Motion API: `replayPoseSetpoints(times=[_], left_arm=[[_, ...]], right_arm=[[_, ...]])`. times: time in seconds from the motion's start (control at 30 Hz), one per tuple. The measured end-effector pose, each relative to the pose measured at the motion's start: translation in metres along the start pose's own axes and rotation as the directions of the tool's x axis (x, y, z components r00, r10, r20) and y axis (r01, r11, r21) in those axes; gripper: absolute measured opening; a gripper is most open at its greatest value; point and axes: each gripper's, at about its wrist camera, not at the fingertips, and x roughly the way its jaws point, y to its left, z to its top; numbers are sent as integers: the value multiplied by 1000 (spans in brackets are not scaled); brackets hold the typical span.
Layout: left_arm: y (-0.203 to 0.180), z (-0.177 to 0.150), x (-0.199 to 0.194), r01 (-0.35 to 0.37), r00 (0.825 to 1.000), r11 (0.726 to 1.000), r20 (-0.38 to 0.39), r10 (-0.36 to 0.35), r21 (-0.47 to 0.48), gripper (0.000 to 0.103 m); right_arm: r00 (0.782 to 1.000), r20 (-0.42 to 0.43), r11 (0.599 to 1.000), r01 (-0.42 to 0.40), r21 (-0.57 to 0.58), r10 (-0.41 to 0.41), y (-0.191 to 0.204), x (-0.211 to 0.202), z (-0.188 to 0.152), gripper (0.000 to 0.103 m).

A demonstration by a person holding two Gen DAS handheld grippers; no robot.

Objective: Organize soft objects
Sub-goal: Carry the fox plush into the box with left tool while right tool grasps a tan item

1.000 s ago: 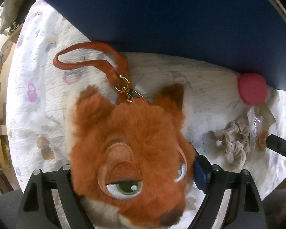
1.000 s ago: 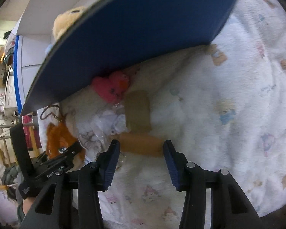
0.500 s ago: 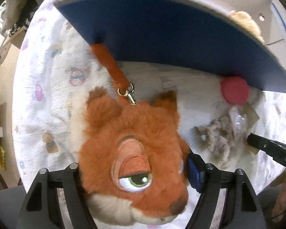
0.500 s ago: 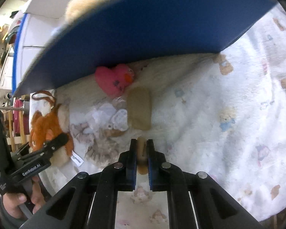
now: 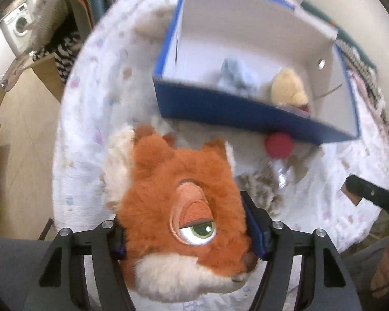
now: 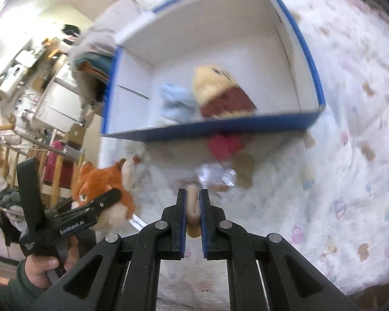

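Observation:
My left gripper (image 5: 184,235) is shut on an orange fox plush (image 5: 179,204) and holds it above the blanket; it also shows in the right wrist view (image 6: 101,197). My right gripper (image 6: 193,202) is shut on a small tan soft piece (image 6: 192,207), lifted above the blanket. A blue box with white inside (image 5: 246,114) (image 6: 210,129) lies ahead, holding a yellow bear plush (image 6: 220,90) (image 5: 287,90) and a pale blue plush (image 6: 176,101) (image 5: 236,75).
A red heart plush (image 6: 224,145) (image 5: 277,145), a crinkled clear bag (image 6: 215,176), a tan pad (image 6: 243,165) and a knotted rope toy (image 5: 259,186) lie on the printed white blanket (image 6: 350,155) in front of the box. Furniture and clutter stand at the left.
Both grippers have risen, so the box's inside now shows. The fox plush has lifted off the blanket. The right gripper closed on the tan piece and raised it.

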Motion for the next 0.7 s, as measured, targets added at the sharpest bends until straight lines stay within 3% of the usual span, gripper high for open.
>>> replayPoseSetpoints(times=[0.1, 0.13, 0.2, 0.33, 0.43, 0.53, 0.7], left_arm=[[-3, 2, -20, 10, 998, 1000, 69, -11, 18, 59], [-2, 5, -25, 30, 997, 999, 73, -32, 22, 44], [-2, 14, -29, 72, 996, 997, 58, -73, 25, 31], [-11, 16, -12, 86, 995, 996, 48, -88, 35, 31], [-12, 18, 14, 88, 996, 995, -6, -88, 42, 31], [-10, 15, 30, 140, 989, 990, -53, -139, 13, 30], [-28, 19, -10, 107, 992, 989, 59, -113, 100, 30]], right_arm=[[998, 59, 999, 2, -33, 0, 4, -21, 1, 10], [997, 71, 1000, -4, -29, 6, 6, -23, 2, 10], [996, 90, 1000, -20, -24, 22, 6, -29, 6, 10], [994, 107, 999, -28, -22, 30, 4, -35, 12, 10], [995, 100, 1000, -20, -20, 22, 2, -30, 13, 10], [996, 85, 1000, -25, 2, 24, -4, -20, 9, 10], [995, 96, 999, -35, 19, 33, -10, -24, 12, 10]])
